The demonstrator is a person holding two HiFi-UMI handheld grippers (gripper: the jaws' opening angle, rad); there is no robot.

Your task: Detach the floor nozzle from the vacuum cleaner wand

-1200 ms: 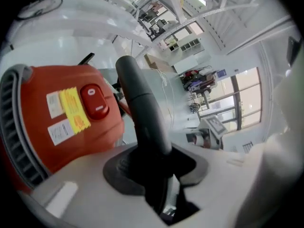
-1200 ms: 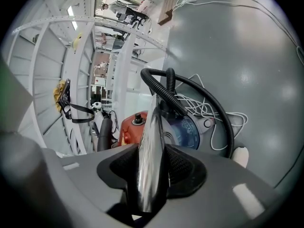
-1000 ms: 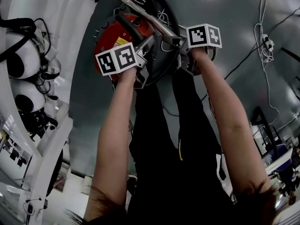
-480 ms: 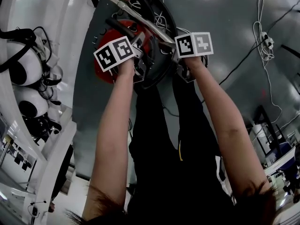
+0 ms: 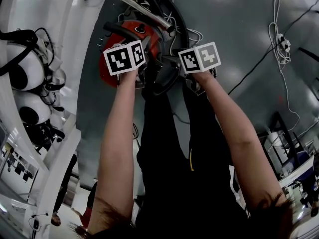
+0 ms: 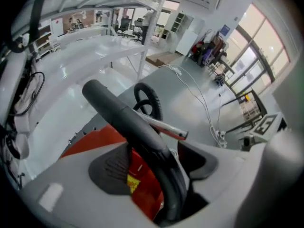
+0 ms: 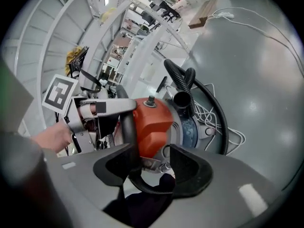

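no text can be read; the yellow label (image 6: 132,181) on the red vacuum body (image 6: 93,140) is blurred.

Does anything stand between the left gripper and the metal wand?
Yes. A black curved tube runs between the left gripper's jaws, which have just been opening, and lies in front of the metal wand.

The metal wand (image 5: 130,3) ends at the head view's upper left in a dark shape cut by the top edge, too little to name. The red vacuum body (image 5: 108,78) shows only in patches behind black hose (image 5: 172,14). Both forearms (image 5: 117,143) are cropped at the bottom edge.
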